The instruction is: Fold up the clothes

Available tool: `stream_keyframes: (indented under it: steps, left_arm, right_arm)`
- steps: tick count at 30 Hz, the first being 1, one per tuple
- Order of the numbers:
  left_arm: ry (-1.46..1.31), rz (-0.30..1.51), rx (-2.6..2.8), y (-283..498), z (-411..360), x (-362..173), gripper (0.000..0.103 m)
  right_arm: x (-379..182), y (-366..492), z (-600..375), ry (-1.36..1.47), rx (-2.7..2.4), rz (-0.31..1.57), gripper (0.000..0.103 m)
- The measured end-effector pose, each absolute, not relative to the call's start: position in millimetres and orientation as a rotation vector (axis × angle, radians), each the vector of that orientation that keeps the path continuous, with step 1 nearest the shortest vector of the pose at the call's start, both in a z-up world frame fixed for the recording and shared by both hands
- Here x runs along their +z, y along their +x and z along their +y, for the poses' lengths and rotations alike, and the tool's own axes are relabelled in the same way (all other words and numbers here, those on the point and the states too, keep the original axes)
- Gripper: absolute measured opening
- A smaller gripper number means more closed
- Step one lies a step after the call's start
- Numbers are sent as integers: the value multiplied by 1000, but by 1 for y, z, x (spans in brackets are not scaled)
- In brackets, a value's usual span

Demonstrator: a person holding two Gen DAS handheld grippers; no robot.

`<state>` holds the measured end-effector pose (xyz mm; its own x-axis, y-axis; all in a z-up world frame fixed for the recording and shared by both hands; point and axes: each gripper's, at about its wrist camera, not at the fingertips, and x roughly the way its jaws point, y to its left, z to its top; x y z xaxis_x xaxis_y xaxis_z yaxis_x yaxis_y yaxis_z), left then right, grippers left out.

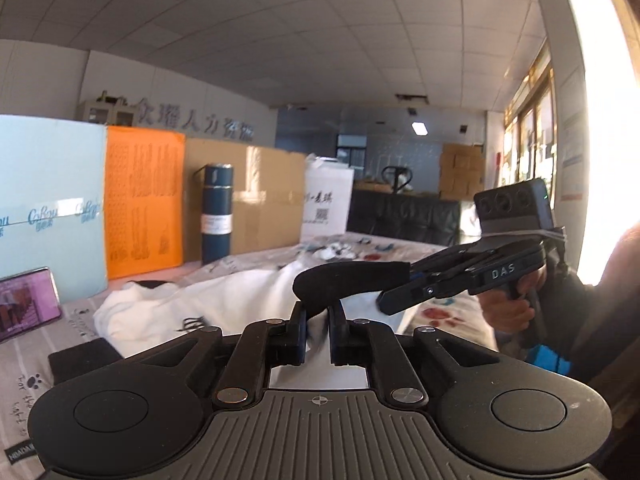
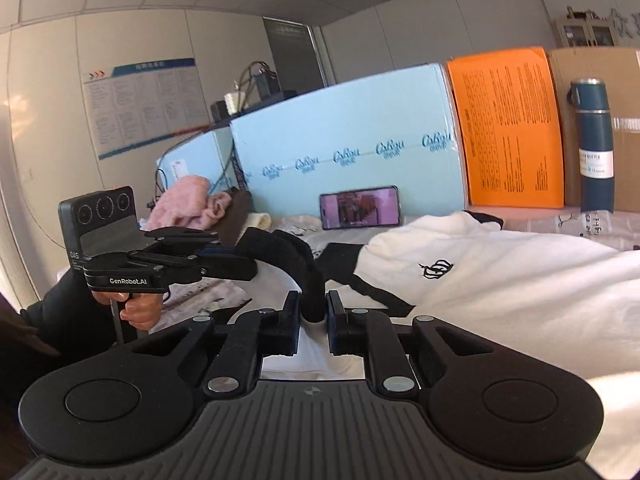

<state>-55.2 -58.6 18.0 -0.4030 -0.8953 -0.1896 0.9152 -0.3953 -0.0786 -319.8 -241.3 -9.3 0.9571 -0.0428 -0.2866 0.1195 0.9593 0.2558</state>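
I have the left gripper [image 1: 317, 330] at the bottom centre of its own view, jaws clenched on a fold of the white sweatshirt [image 1: 224, 304], whose cloth runs up between the fingers. The right gripper [image 2: 313, 326] sits at the bottom centre of its view, jaws clamped on the same sweatshirt's black trim [image 2: 304, 268], which arches up out of the grip as a dark band.

In the left view the right gripper comes in from the right edge, held in a hand [image 1: 506, 312], its tip meeting the black band just above my left fingers. In the right view the left gripper comes in from the left, also gripped by a hand [image 2: 140, 312].

The sweatshirt lies spread across the table [image 1: 24, 384], which has a grey patterned cover; a small black logo [image 2: 436, 270] shows on its chest, centre right of the right view. Behind it stand a phone [image 2: 360, 207] with a lit screen, a pale blue box [image 2: 348, 136], an orange sheet [image 2: 508, 128], a dark blue flask [image 2: 594, 140] and a cardboard box [image 1: 264, 196]. A pink cloth [image 2: 188, 204] is bunched at middle left.
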Motion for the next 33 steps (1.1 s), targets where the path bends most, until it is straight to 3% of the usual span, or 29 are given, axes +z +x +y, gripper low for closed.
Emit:
stream_keyframes:
  steps: [9,11,13,15,17,19,20,21,27,33]
  left_arm:
    - [247,407,-2088,-93,-8,-13,10]
    - [296,468,-2109,-99,-2,-22,10]
    - [321,479,-2141,-99,-1,-23,10]
    - [312,464,-2153,-95,-3,-19,17]
    - [257,428,-2102,-87,-10,-9,27]
    - [204,391,-2050,-79,-17,0,47]
    - [178,374,-2023,-75,-21,5,64]
    - [152,356,-1996,-71,-24,9,74]
    - [322,307,-1782,-65,-77,8,83]
    - [531,333,-1771,-70,-111,-22,83]
  right_arm:
    - [-37,-367,-181,246,-21,390,13]
    - [-46,-370,-177,283,-13,428,17]
    - [-50,-374,-175,320,14,439,33]
    - [-48,-379,-175,359,60,426,52]
    - [-39,-388,-177,364,6,364,60]
    - [-31,-391,-187,380,-113,324,70]
    - [-28,-391,-194,394,-189,310,71]
    - [-28,-392,-204,423,-255,302,71]
    - [-33,-401,-240,501,-603,261,71]
    - [-34,-389,-260,485,-827,308,71]
